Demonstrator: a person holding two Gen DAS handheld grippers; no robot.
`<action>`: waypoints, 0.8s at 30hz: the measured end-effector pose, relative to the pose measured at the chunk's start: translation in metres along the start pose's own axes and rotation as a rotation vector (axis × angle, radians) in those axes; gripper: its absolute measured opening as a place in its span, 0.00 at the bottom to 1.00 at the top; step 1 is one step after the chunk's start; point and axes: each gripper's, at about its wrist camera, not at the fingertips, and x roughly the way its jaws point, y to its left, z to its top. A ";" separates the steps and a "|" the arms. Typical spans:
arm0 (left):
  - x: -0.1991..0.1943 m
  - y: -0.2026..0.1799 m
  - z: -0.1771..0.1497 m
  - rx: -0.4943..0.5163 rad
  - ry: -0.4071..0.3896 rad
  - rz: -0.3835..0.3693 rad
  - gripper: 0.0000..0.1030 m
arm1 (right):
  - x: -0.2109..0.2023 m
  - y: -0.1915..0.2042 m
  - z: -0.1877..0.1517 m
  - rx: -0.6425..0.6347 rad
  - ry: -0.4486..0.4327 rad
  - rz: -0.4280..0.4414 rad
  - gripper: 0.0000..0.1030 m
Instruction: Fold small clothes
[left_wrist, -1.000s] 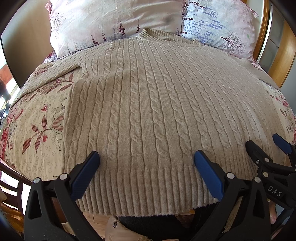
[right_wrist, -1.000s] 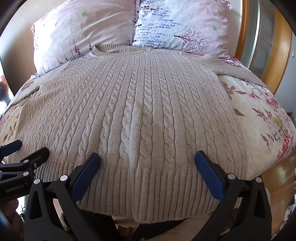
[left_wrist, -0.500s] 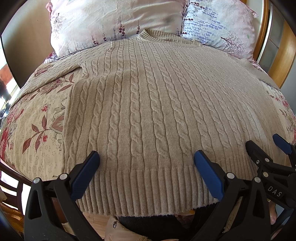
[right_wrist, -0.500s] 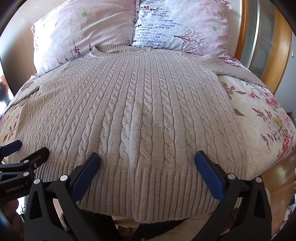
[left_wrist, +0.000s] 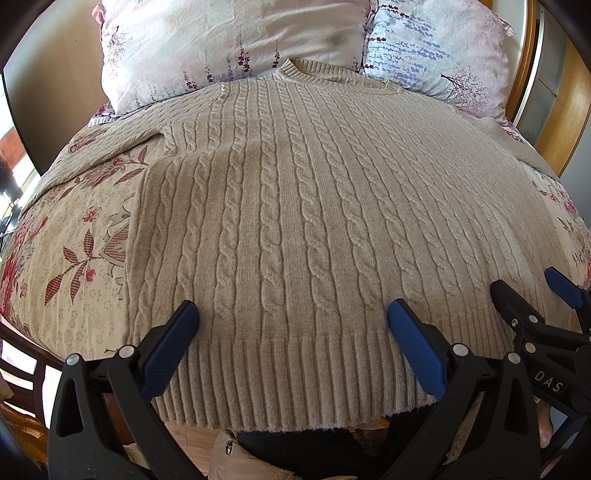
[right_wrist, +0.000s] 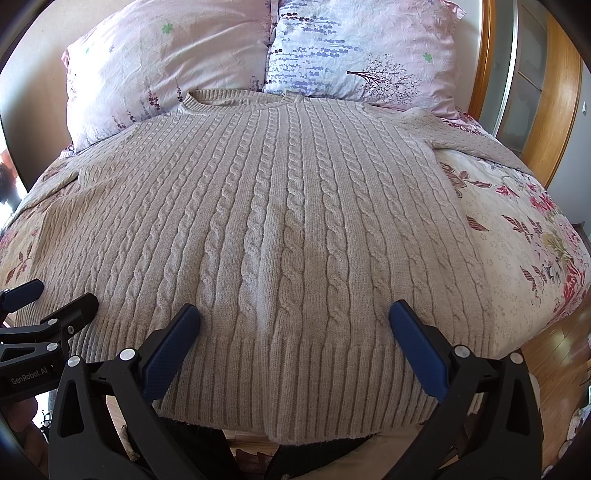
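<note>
A beige cable-knit sweater (left_wrist: 295, 206) lies flat and face up on the bed, collar toward the pillows, ribbed hem toward me. It also fills the right wrist view (right_wrist: 280, 221). My left gripper (left_wrist: 291, 317) is open and empty, hovering over the left part of the hem. My right gripper (right_wrist: 293, 317) is open and empty over the right part of the hem. The right gripper shows at the right edge of the left wrist view (left_wrist: 532, 295); the left gripper shows at the left edge of the right wrist view (right_wrist: 51, 299). Both sleeves spread sideways.
The floral bedspread (left_wrist: 74, 236) shows on both sides of the sweater (right_wrist: 524, 236). Two pillows (right_wrist: 166, 62) lean at the head of the bed. A wooden frame (right_wrist: 554, 96) stands at the right. Wood floor (right_wrist: 554, 354) lies below the bed edge.
</note>
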 end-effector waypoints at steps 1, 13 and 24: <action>0.000 0.000 0.000 0.000 0.001 0.000 0.98 | 0.000 0.000 0.000 0.000 0.000 0.000 0.99; 0.000 0.000 0.000 0.000 -0.001 0.000 0.98 | 0.001 0.001 -0.001 -0.001 0.004 0.000 0.99; 0.001 0.001 0.005 -0.002 0.014 -0.001 0.98 | 0.004 0.000 0.002 -0.012 0.024 0.003 0.99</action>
